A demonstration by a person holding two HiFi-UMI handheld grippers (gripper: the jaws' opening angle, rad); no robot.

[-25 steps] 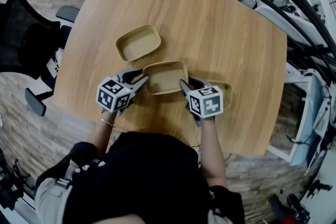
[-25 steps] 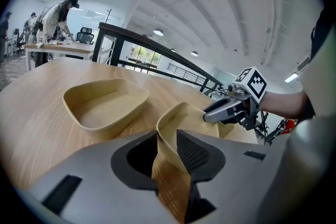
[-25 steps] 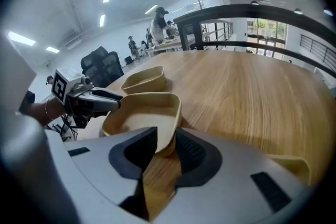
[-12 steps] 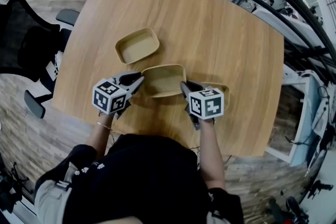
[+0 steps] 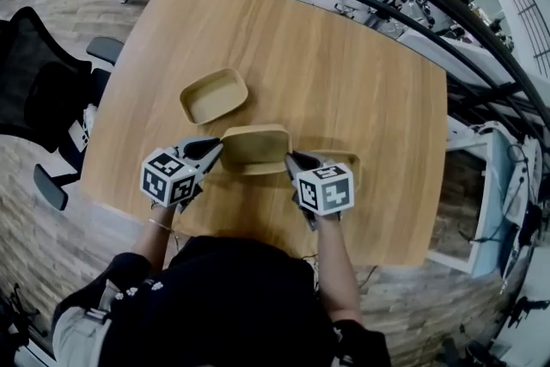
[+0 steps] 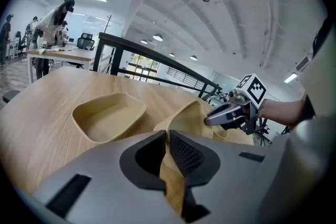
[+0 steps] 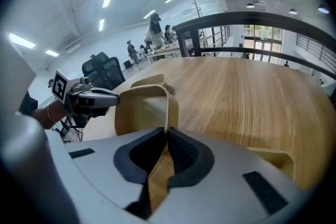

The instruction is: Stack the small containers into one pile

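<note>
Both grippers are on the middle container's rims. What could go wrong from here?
1. The left gripper and right gripper have just been closing their jaws; each pinches only a thin rim of the middle container, which may slip or buckle if the two pull apart.
2. The right gripper sits close over the container at its side and could knock it.

I count three small containers on the one wooden table [image 5: 344, 56]: a far container [image 5: 214, 95], a middle container [image 5: 255, 147] and a half-hidden container [image 5: 351, 161] nearer my edge. I have two tools, my left gripper [image 5: 218, 147] and right gripper [image 5: 290, 157]. One black chair [image 5: 39, 90] stands beside the table.
</note>
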